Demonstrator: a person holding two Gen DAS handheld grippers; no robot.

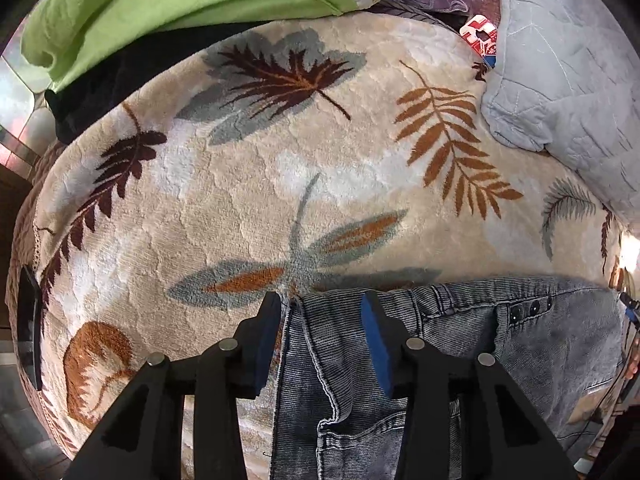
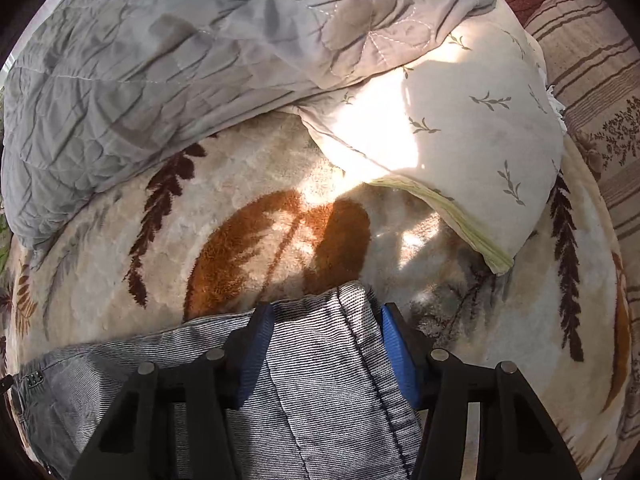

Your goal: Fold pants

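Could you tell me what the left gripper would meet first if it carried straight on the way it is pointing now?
Most likely the jeans: the left gripper points steeply down with the waistband corner between its fingers. The leaf-patterned blanket lies directly beneath, though the remaining gap is hard to judge.

We see the left claw (image 1: 320,306) pointing steeply down, its blue-padded fingers (image 1: 374,334) half spread astride the waistband corner of the pants (image 1: 460,344). The right claw (image 2: 328,318) tilts down likewise (slightly less steeply), its fingers (image 2: 394,344) flanking the opposite fabric edge.
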